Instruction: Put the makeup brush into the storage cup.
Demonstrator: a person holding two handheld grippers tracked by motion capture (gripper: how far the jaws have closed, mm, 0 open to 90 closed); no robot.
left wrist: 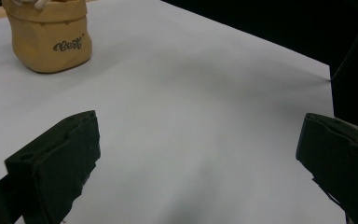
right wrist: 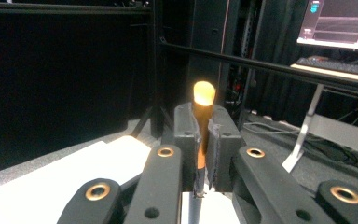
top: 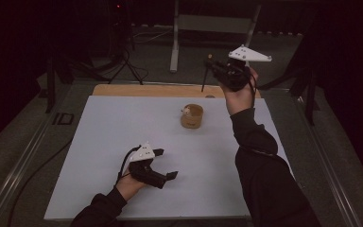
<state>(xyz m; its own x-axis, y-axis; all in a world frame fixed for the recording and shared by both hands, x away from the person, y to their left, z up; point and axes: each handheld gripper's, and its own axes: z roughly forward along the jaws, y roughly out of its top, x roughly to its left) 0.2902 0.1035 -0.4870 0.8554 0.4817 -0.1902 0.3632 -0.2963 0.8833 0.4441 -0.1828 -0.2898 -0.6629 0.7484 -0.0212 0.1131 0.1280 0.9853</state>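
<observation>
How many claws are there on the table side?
2. The left claw rests open, low over the white mat. The right claw is raised beyond the tan pouch, shut on a thin stick.

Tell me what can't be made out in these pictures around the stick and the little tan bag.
- Stick: right gripper view, its lower length is hidden between the right claw jaws; in the high view it is too thin and dark to identify.
- Tan bag: left gripper view, its top is cut off by the upper edge; in the high view its contents are too small to identify.
</observation>
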